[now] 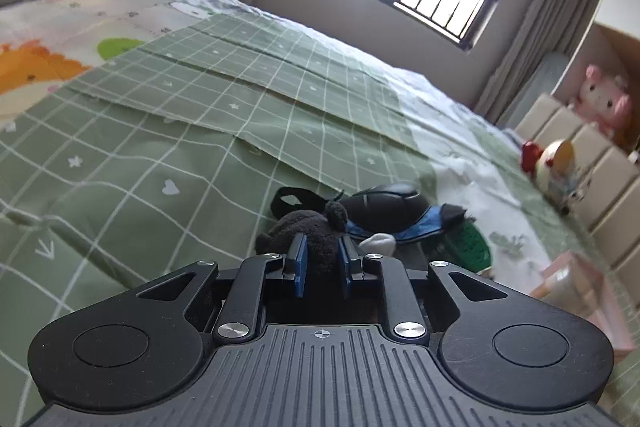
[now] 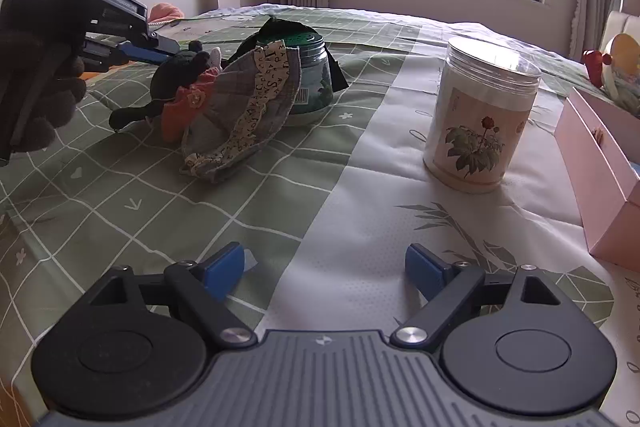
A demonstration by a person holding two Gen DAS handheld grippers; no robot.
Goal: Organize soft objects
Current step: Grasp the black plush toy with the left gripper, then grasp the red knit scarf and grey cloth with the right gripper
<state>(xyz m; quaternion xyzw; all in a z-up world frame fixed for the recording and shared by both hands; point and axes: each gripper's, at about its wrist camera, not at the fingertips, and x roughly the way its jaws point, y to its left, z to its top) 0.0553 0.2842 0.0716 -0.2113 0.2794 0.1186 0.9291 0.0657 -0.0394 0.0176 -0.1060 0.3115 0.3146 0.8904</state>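
Gloved hand (image 2: 38, 87) at far left angles the left gripper (image 1: 322, 261) down toward the bed (image 1: 168, 131); we find its fingers clamped on the black plush toy (image 2: 180, 67), which touches the patchwork hat (image 2: 244, 107). "DAS" shows on its body. We record the right gripper (image 2: 325, 269) spread wide, holding nothing.

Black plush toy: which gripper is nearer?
Left. The left gripper has its fingers closed around the black plush toy; the right gripper sits open over the bedspread, well short of it.
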